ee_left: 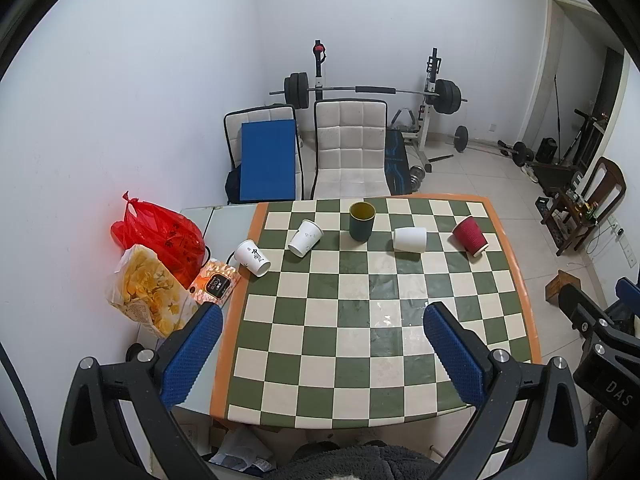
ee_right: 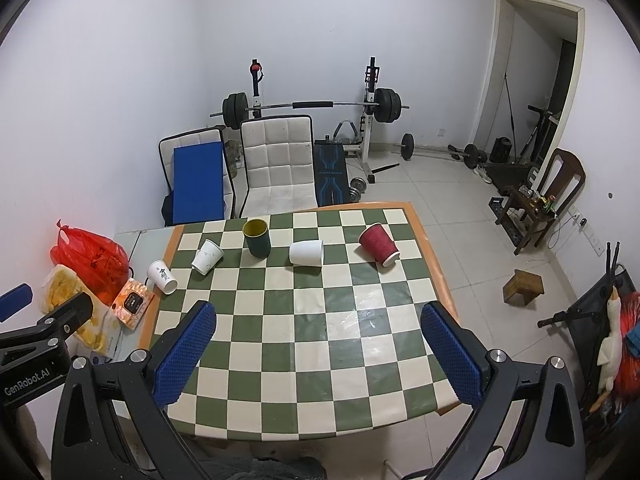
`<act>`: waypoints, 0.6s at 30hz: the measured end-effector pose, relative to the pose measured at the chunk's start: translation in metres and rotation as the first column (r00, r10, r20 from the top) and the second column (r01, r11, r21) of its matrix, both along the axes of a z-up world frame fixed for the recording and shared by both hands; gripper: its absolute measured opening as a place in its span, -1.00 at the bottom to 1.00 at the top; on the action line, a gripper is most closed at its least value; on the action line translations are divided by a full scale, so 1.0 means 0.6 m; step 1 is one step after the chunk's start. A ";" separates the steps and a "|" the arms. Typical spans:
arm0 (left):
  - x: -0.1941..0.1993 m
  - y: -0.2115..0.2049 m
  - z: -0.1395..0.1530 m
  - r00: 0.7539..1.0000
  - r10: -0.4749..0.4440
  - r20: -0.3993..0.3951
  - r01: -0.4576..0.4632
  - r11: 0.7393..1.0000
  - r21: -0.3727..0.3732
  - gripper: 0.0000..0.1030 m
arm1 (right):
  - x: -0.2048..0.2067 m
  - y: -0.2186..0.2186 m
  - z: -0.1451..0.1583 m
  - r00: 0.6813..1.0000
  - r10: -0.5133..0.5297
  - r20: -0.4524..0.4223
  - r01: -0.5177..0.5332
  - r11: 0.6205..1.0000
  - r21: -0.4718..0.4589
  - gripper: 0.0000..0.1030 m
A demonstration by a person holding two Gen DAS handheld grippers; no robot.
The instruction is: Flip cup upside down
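We are looking at a big checkered desk (ee_right: 304, 320). Far across it, a green cup (ee_right: 256, 237) is standing upright, and four paper cups are lying on their sides beside it. Our left tongs (ee_left: 322, 344) and right tongs (ee_right: 318, 346) are gaping wide, holding nothing.

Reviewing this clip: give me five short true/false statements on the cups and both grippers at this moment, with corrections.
1. The green cup stands upright, mouth up. True.
2. The red ribbed cup is held by the right gripper. False: it lies on its side on the checkered table, untouched.
3. Both grippers are open and empty. True; the left gripper also holds nothing.
4. Three white cups lie on their sides. True.
5. The plain white cup is stacked inside the green one. False: it lies apart, beside it.
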State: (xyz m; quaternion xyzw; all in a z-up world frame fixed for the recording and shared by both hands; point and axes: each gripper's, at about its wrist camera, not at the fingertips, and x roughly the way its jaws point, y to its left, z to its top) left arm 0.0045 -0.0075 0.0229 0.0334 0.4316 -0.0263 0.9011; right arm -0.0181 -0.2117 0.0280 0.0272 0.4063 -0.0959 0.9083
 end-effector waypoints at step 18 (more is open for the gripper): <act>0.000 0.001 0.002 1.000 -0.003 0.004 0.003 1.000 -0.001 1.00 | -0.002 -0.003 0.025 1.000 -0.005 0.006 0.005 1.000 0.005 1.00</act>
